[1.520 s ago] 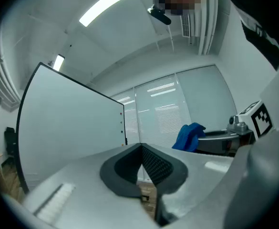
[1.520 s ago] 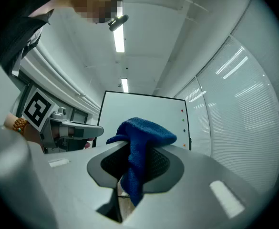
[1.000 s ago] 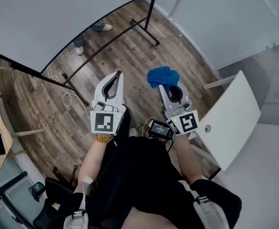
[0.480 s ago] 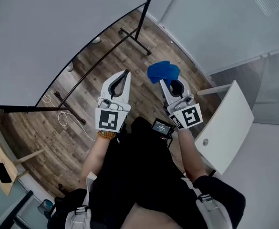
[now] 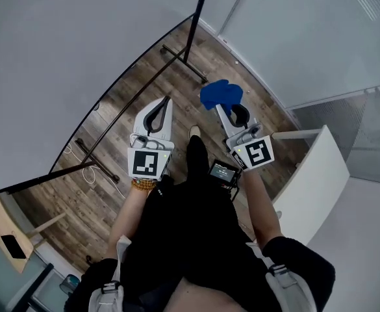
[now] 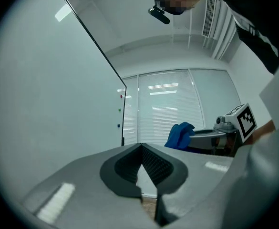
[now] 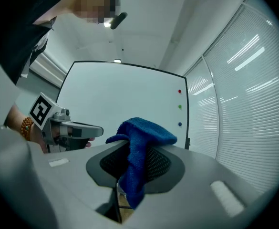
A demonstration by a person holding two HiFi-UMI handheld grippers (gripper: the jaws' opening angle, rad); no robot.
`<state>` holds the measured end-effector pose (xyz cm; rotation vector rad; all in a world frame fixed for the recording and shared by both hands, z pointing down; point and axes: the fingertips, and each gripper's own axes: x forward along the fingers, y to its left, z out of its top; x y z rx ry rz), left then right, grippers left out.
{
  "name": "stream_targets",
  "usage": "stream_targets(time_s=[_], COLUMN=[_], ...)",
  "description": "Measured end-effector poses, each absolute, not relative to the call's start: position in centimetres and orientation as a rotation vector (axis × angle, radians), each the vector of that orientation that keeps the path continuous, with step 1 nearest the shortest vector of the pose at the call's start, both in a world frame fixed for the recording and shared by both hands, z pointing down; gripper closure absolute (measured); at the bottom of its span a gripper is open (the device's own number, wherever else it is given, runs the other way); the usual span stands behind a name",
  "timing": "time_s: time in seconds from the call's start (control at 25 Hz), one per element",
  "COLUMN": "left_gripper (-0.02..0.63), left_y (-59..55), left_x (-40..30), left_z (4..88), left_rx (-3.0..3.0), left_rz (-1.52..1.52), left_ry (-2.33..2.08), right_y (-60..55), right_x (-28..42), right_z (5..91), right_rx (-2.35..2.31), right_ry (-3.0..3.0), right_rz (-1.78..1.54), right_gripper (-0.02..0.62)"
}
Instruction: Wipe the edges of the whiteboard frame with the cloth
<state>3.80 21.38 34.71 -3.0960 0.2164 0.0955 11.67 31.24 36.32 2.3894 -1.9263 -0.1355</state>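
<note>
Right tool [image 5: 223, 111]: jaws clamped on the blue cloth [image 5: 221, 94]. In the right gripper view one fold hangs down through the jaws and the bulk bunches over the tips.

Left tool [image 5: 164, 104]: jaws shut tip to tip, nothing between them. It is held level with the right tool and just to its left.

The cloth is in the air, near the right upright of the whiteboard frame [image 5: 198, 18] but not touching it. The whiteboard [image 5: 60, 57] fills the far left. Its stand foot [image 5: 177, 54] lies on the wood floor [image 5: 131, 90] beyond the tools.

Risks, as judged:
- The grip looks narrow. Dragging along the frame edge could pull the fold out of the jaws.
- The cloth sits off-centre on the tips. If you approach with the wrong side, bare jaw could scrape the frame.
- The board is on a free stand. A hard push may swing or shift it, and your left tool is not bracing it.
- A white cable [image 5: 79, 164] lies loose by the stand, so watch your footing.

Against one second ago, you have closed in on the board and it takes up more of the head view. The shoes seen past its lower edge are gone. Both tools keep the same grip states.
</note>
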Motion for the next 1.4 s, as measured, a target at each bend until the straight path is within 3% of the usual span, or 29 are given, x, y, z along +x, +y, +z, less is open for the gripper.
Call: stream_targets(time_s=[0.48, 1.4], left_gripper=[0.605, 0.605], left_y=[14.9, -3.7], left_x=[18.9, 30.8], left_z=[36.0, 42.6], left_rx=[-3.044, -3.112], left_rz=[-0.041, -0.285], left_ry=[0.484, 0.908], right_y=[22.1, -0.7], right_x=[31.7, 52.5], right_z=[41.3, 53.9], right_rx=[2.121, 1.767], right_ry=[-2.064, -2.054], right_rz=[-0.078, 0.189], right_gripper=[0.486, 0.486])
